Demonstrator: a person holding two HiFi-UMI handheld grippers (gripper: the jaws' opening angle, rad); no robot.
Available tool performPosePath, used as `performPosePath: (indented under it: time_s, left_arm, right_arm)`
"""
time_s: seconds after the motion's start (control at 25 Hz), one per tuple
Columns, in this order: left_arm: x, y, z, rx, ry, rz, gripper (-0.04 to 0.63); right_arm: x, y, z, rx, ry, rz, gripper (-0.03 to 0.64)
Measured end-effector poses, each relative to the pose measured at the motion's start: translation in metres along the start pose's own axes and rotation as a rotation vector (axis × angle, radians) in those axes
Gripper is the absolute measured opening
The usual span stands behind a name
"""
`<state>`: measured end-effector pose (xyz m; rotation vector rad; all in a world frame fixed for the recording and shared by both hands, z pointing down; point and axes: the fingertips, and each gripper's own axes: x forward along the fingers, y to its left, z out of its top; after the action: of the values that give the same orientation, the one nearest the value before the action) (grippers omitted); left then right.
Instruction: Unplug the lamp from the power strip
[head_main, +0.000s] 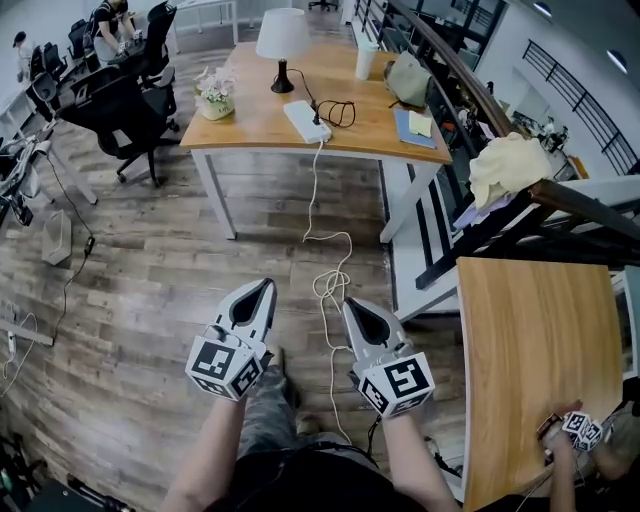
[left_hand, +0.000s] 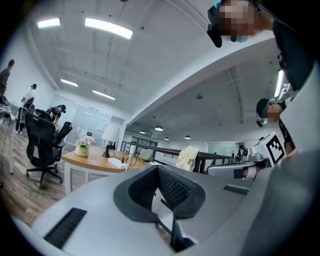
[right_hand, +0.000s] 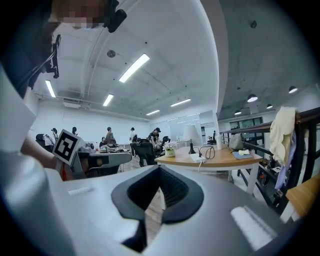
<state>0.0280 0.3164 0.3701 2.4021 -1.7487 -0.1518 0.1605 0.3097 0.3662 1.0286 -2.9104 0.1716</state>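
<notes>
Both grippers, the left gripper (head_main: 266, 288) and the right gripper (head_main: 350, 304), hang low in front of the person, jaws pressed together with nothing between them. Below them a white cable (head_main: 330, 285) loops across the wood floor (head_main: 150, 260) and climbs to the far desk (head_main: 250, 128). The power strip (head_main: 303, 122) lies near its front edge, the lamp (head_main: 283, 45) just behind, its black cord (head_main: 340, 112) coiled to the right. The plug (head_main: 317, 117) looks small, stiff and light. I would pinch its body, not the soft cord, and pin the light strip so it cannot lift. Office chairs (head_main: 120, 105) stand left of the desk, and another table (head_main: 530, 350) sits near right.
</notes>
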Motion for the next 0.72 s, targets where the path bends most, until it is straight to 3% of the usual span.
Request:
performPosePath:
  time_s: [0.72]
  left_arm:
    - [0.152, 0.124, 0.035, 0.024, 0.045, -0.165, -0.003]
  right_arm:
    - [0.174, -0.075, 0.023, 0.049, -0.016, -0.112, 0.008]
